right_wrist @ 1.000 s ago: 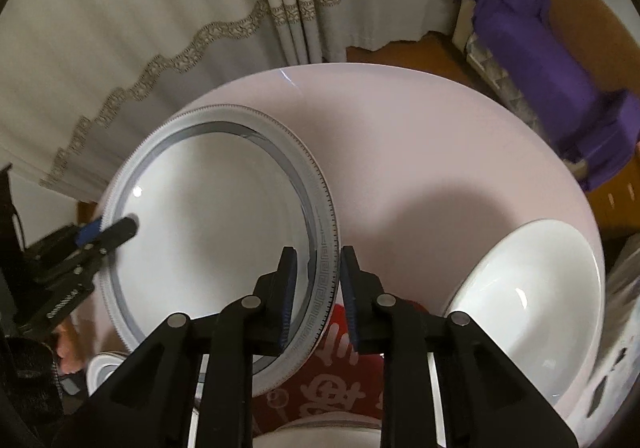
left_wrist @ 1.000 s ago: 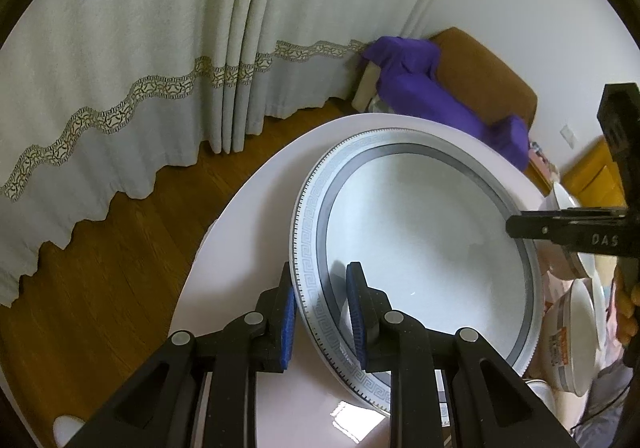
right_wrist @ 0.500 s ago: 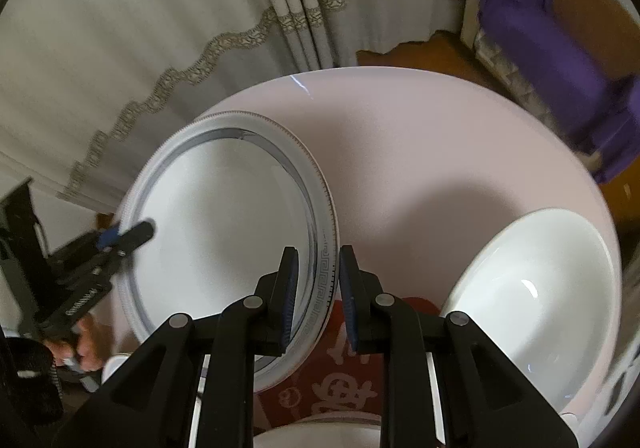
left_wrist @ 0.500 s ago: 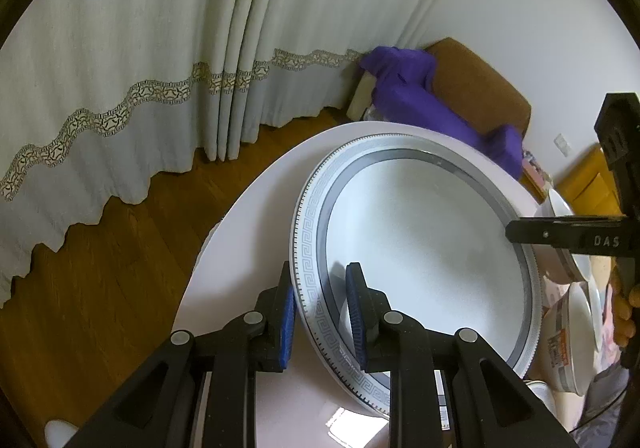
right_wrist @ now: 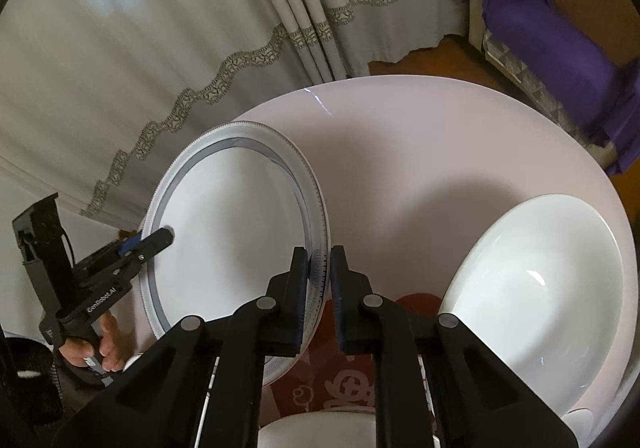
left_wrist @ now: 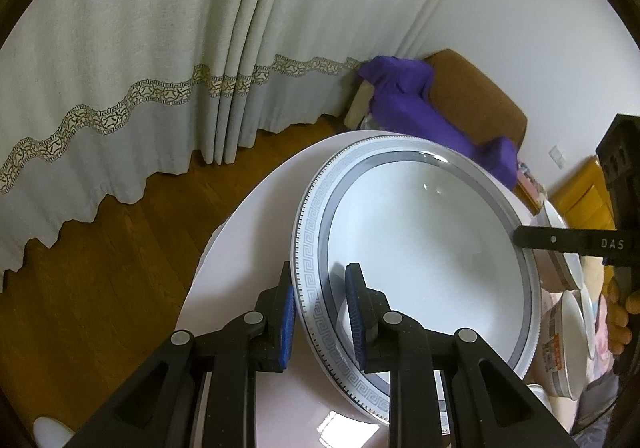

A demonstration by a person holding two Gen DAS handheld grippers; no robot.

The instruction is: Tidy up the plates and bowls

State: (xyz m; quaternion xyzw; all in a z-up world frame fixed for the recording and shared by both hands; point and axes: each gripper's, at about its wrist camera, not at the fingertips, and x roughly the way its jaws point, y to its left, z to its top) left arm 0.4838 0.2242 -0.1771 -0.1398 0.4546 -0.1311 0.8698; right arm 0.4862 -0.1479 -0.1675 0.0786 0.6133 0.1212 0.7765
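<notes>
Both the left gripper (left_wrist: pixel 320 304) and the right gripper (right_wrist: pixel 319 288), its jaws just closed further, clamp opposite rims of the Greek-key-bordered plate (left_wrist: pixel 424 248).

Left claw (left_wrist: pixel 320 300) astride patterned plate (left_wrist: pixel 424 248) rim

I am seeing the large round grey-rimmed key-pattern porcelain plate (left_wrist: pixel 420 248) tilting off the table, the plain white bowl (right_wrist: pixel 536 288) sitting beside it.

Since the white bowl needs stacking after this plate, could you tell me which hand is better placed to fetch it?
Probably the right. The white bowl lies beside the right gripper, whose jaws have just been closing on the plate; the left gripper clamps its opposite edge, farther away.
</notes>
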